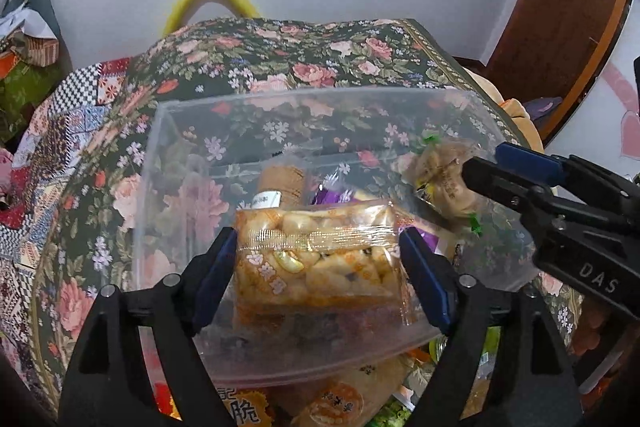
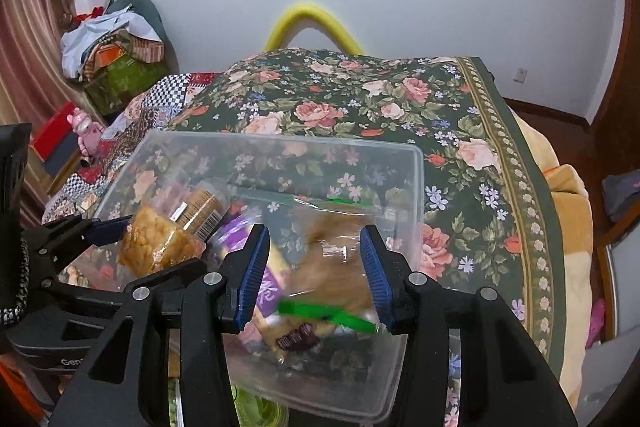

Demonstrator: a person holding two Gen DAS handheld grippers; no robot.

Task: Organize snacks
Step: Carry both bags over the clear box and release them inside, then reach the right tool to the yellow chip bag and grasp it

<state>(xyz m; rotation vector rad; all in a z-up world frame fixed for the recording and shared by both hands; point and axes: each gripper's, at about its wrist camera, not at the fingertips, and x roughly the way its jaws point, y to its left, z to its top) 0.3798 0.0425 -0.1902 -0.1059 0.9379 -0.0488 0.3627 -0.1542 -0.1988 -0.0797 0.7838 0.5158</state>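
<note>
A clear plastic bin (image 1: 168, 155) sits on a surface draped in a dark floral cloth (image 1: 280, 59), and everything else is placed from that bin. The left claw (image 1: 318, 259) hangs over the bin's near wall with its blue pads pressed against both ends of a transparent packet of pale orange snacks (image 1: 316, 259), which it holds just above the bin's floor. Behind that packet, deeper in the bin, lie a tan cylindrical pack with a barcode label (image 1: 282, 183) and a purple wrapper (image 1: 336, 195). The right claw (image 2: 314, 271) is over the right half of the bin, its jaws spread apart; between them shows a brown snack bag with a green seal strip (image 2: 332, 315), blurred, and whether the pads touch it cannot be told. From the left wrist view that same claw (image 1: 480, 171) reaches in over the bin's right wall, with a pale brown bag with green specks (image 1: 444, 179) at its tips. In the right wrist view the left claw (image 2: 116, 227) enters from the bin's left side, the orange packet (image 2: 156, 243) at its tip. Outside the bin's near wall, more snack packs (image 1: 340, 399) lie in a heap. Beyond the bin's far wall a yellow foam arch (image 2: 312, 23) stands against the white wall.
</note>
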